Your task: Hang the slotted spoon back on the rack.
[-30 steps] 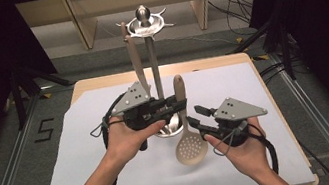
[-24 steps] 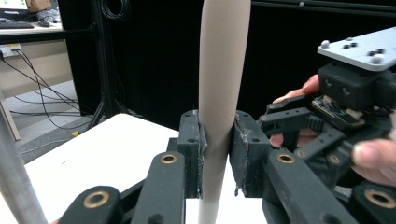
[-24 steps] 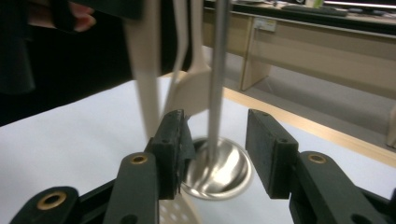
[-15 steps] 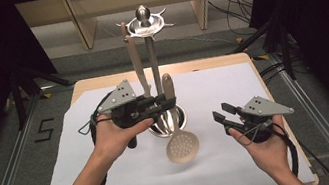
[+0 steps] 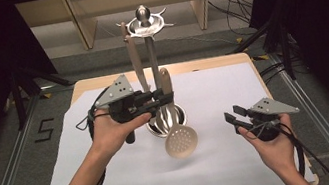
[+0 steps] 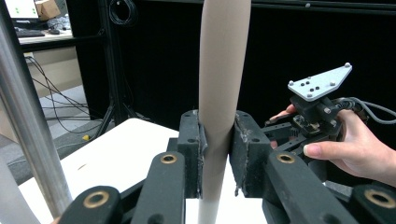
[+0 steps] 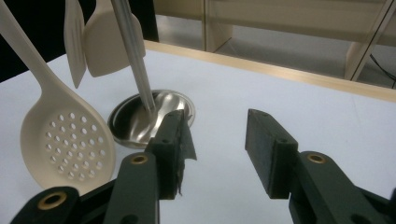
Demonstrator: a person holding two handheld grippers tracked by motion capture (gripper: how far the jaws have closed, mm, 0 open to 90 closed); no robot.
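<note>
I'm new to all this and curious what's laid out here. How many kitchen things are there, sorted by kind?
Slotted spoon, held up by the left gripper: 1
Utensils hanging on the rack, beige: 2
Metal utensil rack with round base: 1
Total: 4

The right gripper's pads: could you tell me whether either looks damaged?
Yes. In the right gripper view, the black lining on one pad of the right gripper is peeling, with a ragged flap curling into the open gap. The other pad looks intact.
</note>
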